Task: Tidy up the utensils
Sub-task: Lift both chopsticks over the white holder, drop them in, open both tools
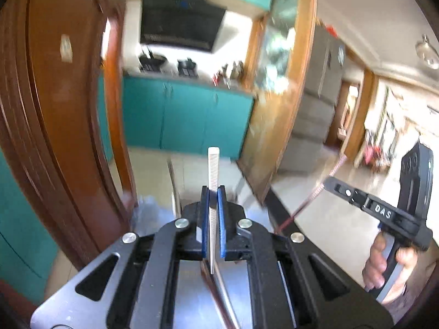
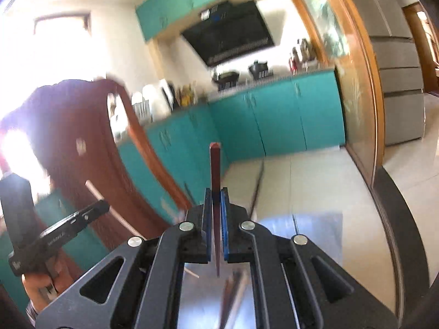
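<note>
Left tool (image 1: 213,216) is clamped on my white chopstick (image 1: 213,170), which stands up through the blue pads (image 1: 221,219); right tool (image 2: 216,219) is pinched on a red chopstick (image 2: 215,164) the same way. Each stick is gripped near its middle, so I judge a quick swing could pivot or slip it. More chopsticks (image 2: 233,296) blur on the shiny bench (image 2: 315,233) just below the right tool.
</note>
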`<state>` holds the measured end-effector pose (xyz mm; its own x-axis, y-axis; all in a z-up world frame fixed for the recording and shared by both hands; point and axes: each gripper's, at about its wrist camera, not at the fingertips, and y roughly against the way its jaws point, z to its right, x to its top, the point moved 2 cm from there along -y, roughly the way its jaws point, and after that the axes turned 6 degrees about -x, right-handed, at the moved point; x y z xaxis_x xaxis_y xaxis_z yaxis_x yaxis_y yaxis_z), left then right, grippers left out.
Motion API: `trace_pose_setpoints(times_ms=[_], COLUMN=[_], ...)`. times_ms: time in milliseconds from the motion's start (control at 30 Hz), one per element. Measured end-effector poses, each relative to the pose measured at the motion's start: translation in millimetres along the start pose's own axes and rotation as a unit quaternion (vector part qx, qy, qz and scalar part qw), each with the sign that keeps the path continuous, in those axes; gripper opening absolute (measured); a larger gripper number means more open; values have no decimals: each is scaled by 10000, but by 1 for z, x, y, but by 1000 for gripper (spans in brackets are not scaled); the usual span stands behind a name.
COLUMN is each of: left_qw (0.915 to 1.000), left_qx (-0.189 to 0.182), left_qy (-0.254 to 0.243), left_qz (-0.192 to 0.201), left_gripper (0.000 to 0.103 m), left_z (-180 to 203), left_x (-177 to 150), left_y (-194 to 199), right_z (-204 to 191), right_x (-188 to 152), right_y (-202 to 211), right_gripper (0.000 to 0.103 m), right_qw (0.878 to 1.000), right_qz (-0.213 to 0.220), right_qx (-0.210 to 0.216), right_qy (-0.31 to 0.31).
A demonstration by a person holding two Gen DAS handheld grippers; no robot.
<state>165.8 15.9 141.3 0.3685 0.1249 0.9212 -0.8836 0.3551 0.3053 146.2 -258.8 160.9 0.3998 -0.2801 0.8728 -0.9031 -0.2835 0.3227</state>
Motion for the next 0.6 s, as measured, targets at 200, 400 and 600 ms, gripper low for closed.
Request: trace_pose_setpoints(times_ms=[200, 400, 600], left_qw=[9924, 9908, 9945], left_qx=[75, 423, 700], left_qy=[679, 1016, 757], left_qz=[1019, 791, 198], left_gripper=[7, 7, 7], left_z=[-18, -39, -42], left_x=[40, 26, 0], left_y=[4, -60, -108], right_z=[9, 15, 11], right_x=[26, 17, -8], right_y=[-26, -66, -101], right_gripper=[7, 7, 7], right_qw=[9956, 9920, 9937], right_qz=[740, 942, 821], right_qx=[-96, -316, -713], right_qy=[-560, -783, -265])
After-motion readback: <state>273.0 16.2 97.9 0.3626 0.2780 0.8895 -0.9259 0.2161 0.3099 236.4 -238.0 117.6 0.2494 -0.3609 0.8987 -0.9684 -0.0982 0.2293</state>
